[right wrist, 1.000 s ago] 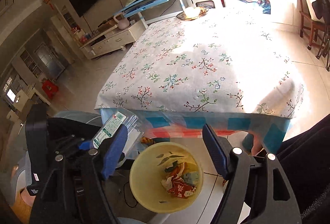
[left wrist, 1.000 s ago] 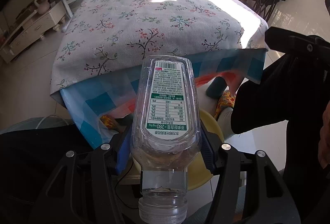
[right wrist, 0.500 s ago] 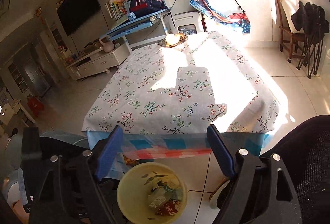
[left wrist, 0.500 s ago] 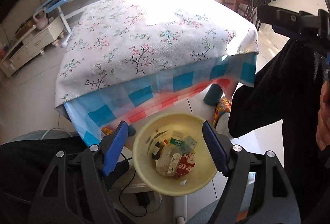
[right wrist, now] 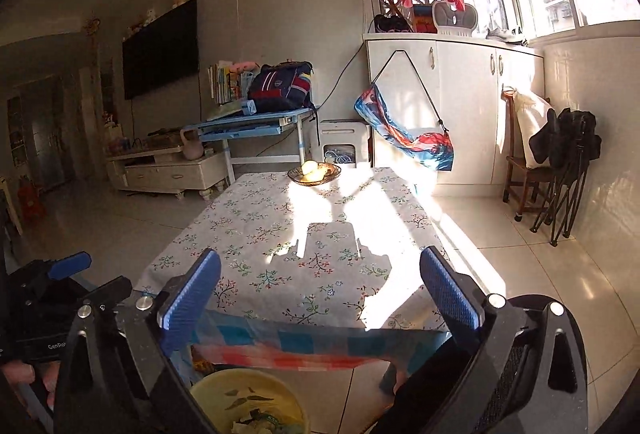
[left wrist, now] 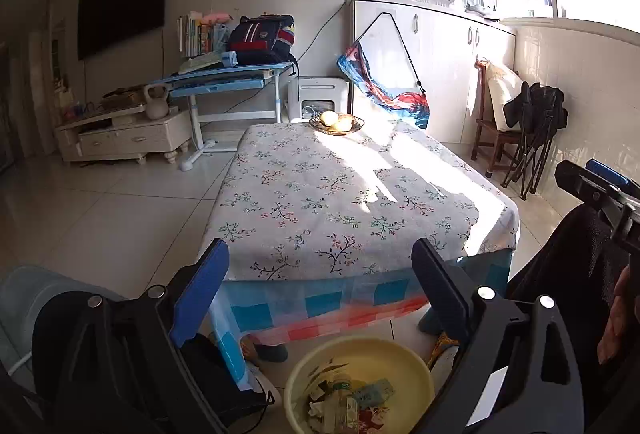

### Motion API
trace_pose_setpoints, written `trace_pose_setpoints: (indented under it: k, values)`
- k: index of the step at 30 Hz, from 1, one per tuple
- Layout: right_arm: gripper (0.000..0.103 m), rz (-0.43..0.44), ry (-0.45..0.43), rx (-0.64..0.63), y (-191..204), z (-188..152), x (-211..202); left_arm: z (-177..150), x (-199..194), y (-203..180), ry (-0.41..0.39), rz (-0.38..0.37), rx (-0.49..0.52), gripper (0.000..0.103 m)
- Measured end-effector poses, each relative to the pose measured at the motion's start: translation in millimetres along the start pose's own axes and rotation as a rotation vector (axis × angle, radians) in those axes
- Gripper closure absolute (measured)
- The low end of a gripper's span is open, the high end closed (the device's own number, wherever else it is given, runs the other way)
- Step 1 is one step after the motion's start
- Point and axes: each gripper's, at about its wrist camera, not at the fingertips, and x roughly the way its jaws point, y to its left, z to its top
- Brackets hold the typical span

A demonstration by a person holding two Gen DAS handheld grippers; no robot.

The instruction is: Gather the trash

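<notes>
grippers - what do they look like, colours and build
Both are alike: the left gripper and right gripper each have two flat blue fingers with ribbed pads, set on black angular frames with triangular cut-outs and silver screw heads. The left unit, seen from the right wrist, carries white lettering starting "GenRo". A bare hand shows beside a dark sleeve.

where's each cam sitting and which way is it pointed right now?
Left wrist: on the left gripper, open, facing along the table toward the fruit plate; yellow bin below; right gripper at the right edge.
Right wrist: on the right gripper, open, same heading; left gripper at the left edge.
Shared: table, fruit plate, bin, TV.
</notes>
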Motion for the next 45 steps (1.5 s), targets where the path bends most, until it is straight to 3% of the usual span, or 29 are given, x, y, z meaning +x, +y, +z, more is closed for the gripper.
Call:
trace_pose_setpoints:
  k: [12, 45]
  values:
    - [0.007, -0.039, -0.015, -0.013, 4.0, -1.9, 1.2, -2.9, -5.2, 3.3, -0.042, 0.046, -0.003, 0.013]
    - [0.007, -0.056, 0.001, -0.042, 11.8, -8.3, 2.8, -1.5, -2.2, 10.4, -0.049, 0.058, -0.016, 0.012]
